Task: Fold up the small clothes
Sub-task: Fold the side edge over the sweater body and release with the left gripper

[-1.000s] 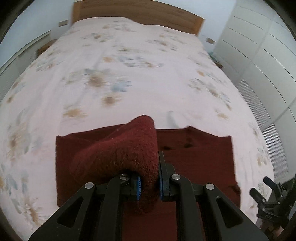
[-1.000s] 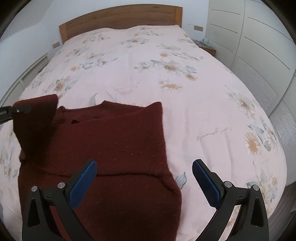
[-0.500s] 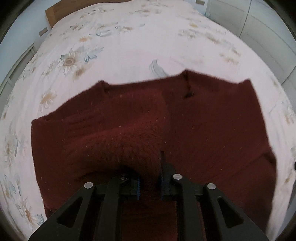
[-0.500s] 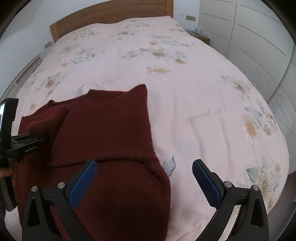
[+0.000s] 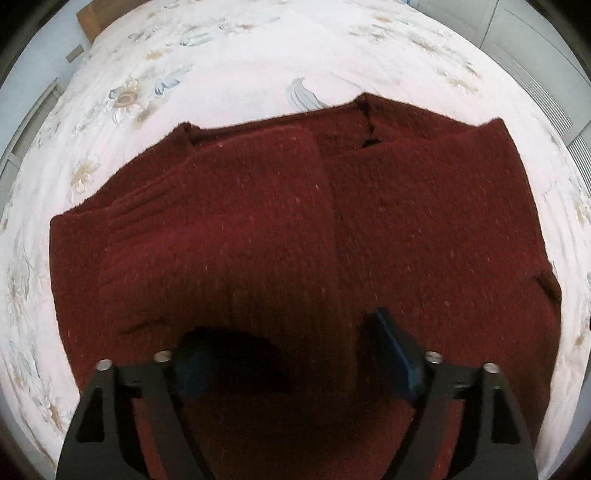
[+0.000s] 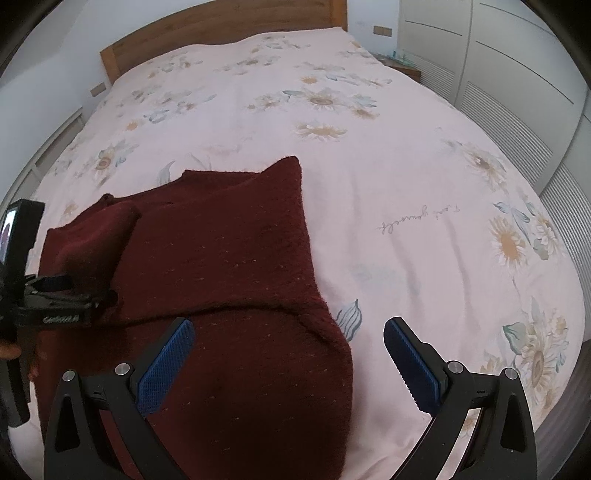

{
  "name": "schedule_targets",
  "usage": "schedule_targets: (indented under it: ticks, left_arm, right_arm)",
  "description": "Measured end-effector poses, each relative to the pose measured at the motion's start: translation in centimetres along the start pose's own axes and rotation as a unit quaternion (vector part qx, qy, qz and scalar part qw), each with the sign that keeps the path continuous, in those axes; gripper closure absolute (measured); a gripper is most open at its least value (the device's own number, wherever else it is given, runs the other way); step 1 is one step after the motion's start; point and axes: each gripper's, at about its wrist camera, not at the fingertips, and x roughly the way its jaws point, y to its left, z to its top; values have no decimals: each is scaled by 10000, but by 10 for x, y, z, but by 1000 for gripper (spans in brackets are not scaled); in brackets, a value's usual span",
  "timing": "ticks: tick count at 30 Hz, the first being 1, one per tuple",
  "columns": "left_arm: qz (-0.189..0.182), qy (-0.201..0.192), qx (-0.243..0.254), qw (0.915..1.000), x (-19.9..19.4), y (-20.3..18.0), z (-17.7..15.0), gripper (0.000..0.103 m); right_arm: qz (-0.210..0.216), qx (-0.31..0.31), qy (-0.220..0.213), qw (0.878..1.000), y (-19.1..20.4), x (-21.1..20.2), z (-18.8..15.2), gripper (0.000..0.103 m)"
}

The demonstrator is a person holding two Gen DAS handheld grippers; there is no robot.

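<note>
Jaws: left gripper (image 5: pixel 291 354) and right gripper (image 6: pixel 288 363) parted, nothing held | sweater (image 5: pixel 406 229) spread at bed (image 6: pixel 369 184) near edge | soft, limp knit; to be pinched at hem corners.

floral bedspread (image 6: pixel 369 177), wooden headboard (image 6: pixel 221 29), white wardrobe doors (image 6: pixel 517 74).

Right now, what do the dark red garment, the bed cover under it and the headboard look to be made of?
Garment: thick, fuzzy knit, probably wool or acrylic; ribbed rows, pale flecks and a soft nap show, matte.
Bed cover: thin, smooth woven fabric, likely cotton; pale pink with printed flowers, soft wrinkles, no sheen.
Headboard: wood or wood veneer; warm brown with a faint grain, satin finish. Which of the two is unclear.
</note>
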Motion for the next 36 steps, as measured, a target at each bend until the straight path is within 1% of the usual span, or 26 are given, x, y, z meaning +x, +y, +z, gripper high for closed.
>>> schedule_targets:
  ticks: [1, 2, 5, 8, 10, 12, 15, 16, 18, 19, 21, 22, 24, 26, 29, 33, 35, 36]
  left_arm:
    - [-34, 15, 22, 10000, -2, 1, -2, 6]
    - [-46, -3, 60, 10000, -4, 2, -4, 2]
    - [59, -85, 238, 9997, -13, 6, -12, 2]
    - [-28, -55, 336, 9994, -19, 16, -22, 2]
    - [-108, -5, 282, 9995, -22, 28, -29, 2]
    - [-96, 1, 227, 9997, -27, 44, -35, 2]
    - [45, -90, 134, 9999, -38, 64, -40, 2]
    - [66, -119, 77, 9999, -42, 65, -42, 2]
    - [114, -279, -74, 9995, -52, 86, -44, 1]
    - [195, -335, -108, 9992, -56, 88, -45, 1]
    - [376, -477, -179, 9980, -64, 104, -51, 1]
    - [418, -475, -213, 9978, -65, 112, -53, 1]
    - [471, -399, -327, 9976, -62, 130, -57, 1]
    - [565, -402, -410, 9968, -57, 139, -61, 1]
    - [674, -286, -455, 9963, -42, 150, -65, 1]
    - [707, -151, -531, 9960, -22, 162, -70, 1]
    - [885, -26, -663, 9939, -8, 166, -69, 1]
    - [916, 30, -706, 9933, -3, 167, -69, 2]
  right_arm:
    - [1, 1, -1, 10000, 0, -1, -1, 1]
    - [-1, 3, -1, 10000, 0, -1, -1, 1]
    - [8, 15, 8, 10000, 0, -1, -1, 1]
    - [37, -1, 28, 10000, 3, -2, -3, 1]
    - [49, -46, 43, 10000, 6, -2, -4, 1]
    - [57, -91, 43, 9999, 10, -3, -5, 1]
    - [74, -143, 21, 9999, 15, -5, -4, 1]
    - [81, -161, 10, 9998, 17, -6, -3, 1]
    - [90, -205, -4, 9997, 21, -8, -2, 1]
    - [95, -226, -7, 9997, 23, -8, -2, 1]
    - [104, -273, -3, 9996, 29, -8, -1, 1]
    - [107, -294, 1, 9995, 31, -8, -1, 1]
    - [106, -346, 14, 9993, 36, -7, -1, 1]
    - [155, -393, 36, 9991, 43, -7, -2, 1]
    - [136, -507, 80, 9986, 51, -5, -4, 1]
    - [84, -592, 147, 9981, 59, -3, -7, 1]
    - [65, -609, 179, 9980, 62, -1, -8, 1]
    - [54, -613, 196, 9979, 63, 0, -8, 1]
